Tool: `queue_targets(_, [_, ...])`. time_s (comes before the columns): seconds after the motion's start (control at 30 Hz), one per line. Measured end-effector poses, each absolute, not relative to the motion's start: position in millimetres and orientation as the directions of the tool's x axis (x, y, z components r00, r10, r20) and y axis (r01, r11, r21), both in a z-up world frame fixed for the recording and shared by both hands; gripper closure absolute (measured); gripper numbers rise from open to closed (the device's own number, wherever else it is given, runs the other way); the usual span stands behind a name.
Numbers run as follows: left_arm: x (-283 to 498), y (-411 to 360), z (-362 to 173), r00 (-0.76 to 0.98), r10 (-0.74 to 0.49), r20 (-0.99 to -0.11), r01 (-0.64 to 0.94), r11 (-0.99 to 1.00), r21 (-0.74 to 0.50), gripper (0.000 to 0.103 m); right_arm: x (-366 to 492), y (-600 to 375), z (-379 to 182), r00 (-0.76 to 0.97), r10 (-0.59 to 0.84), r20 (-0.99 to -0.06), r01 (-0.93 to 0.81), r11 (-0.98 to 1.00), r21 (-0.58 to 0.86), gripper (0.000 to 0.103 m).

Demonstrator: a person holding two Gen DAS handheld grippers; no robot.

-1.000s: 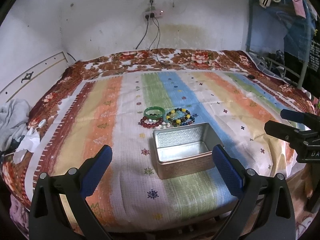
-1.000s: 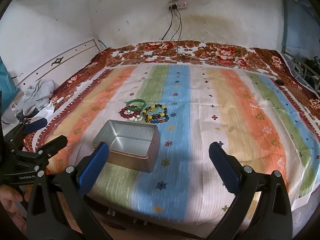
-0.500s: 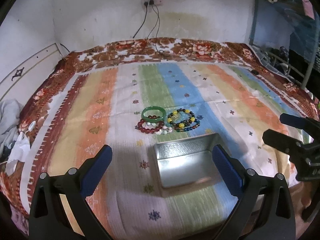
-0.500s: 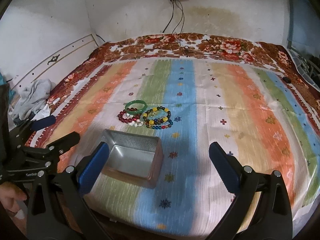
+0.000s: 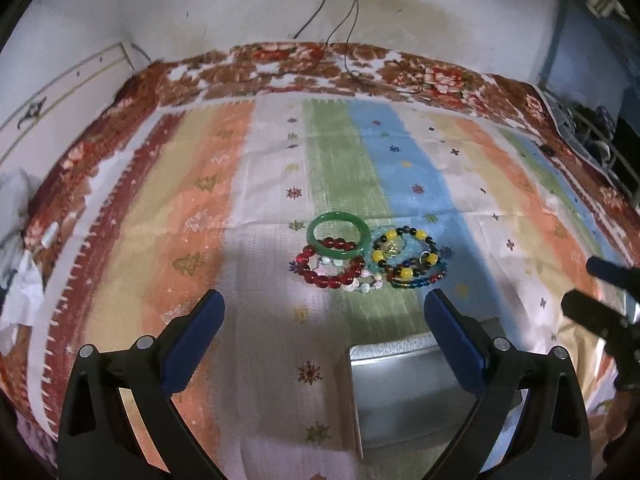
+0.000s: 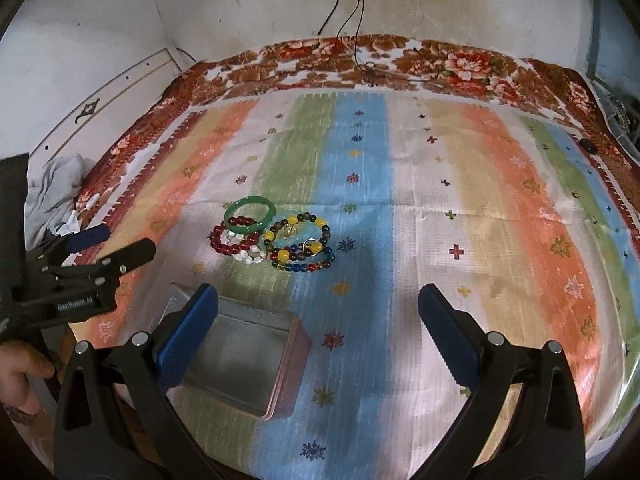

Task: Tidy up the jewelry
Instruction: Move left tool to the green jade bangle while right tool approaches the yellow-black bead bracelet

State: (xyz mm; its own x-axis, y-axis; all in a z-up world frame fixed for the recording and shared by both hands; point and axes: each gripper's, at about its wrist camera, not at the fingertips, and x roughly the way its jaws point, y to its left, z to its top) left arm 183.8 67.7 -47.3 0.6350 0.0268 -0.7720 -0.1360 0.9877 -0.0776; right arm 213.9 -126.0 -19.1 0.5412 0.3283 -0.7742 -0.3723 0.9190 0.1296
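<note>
I am looking down over a bed covered with a striped pastel cloth (image 5: 248, 200) bordered in red-brown flowers. My left claw (image 5: 323, 330) hangs above the cloth with its two blue-padded fingers (image 5: 194, 342) spread wide apart and nothing between them. Straight ahead of it, past the fingertips, lies a small heap of jewelry: a smooth green bangle (image 5: 339, 236) leaning on a red glass-bead bracelet (image 5: 330, 270), with a pale white bead bracelet (image 5: 362, 285) underneath and a stack of yellow, dark and blue bead bracelets (image 5: 410, 260) touching them on the right. An open rectangular silver metal tin (image 5: 400, 392) sits near this claw, below its right finger and partly hidden by it. My right claw (image 6: 318, 328) is likewise spread wide and empty; from its view the tin (image 6: 248, 360) sits just behind its left finger and the jewelry lies ahead to the left. A person's hand (image 6: 20, 376) shows at that view's left edge.
</note>
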Motion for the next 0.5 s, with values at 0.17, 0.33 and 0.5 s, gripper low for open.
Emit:
queue_targets(0.17, [199.5, 71.5, -52.0, 0.624, 0.029, -0.781, -0.133, 0.989, -0.069, 0.006, 231.9, -119.0, -27.1, 0.519, 0.318, -0.793, -0.379, 0.917, 0.120, 0.005])
queue_targets(0.33, [224.3, 75.9, -62.8, 0.595, 0.022, -0.804, -0.120, 0.991, -0.062, 0.010, 251.7, -115.0, -37.1, 0.491, 0.318, -0.811, -0.370, 0.919, 0.136, 0.005])
queue_targets(0.5, [243.2, 81.4, -76.6, 0.564, 0.012, -0.826, -0.110, 0.992, -0.061, 0.012, 273.3, -115.1, -52.4, 0.439, 0.331, -0.835, -0.343, 0.921, 0.185, 0.005])
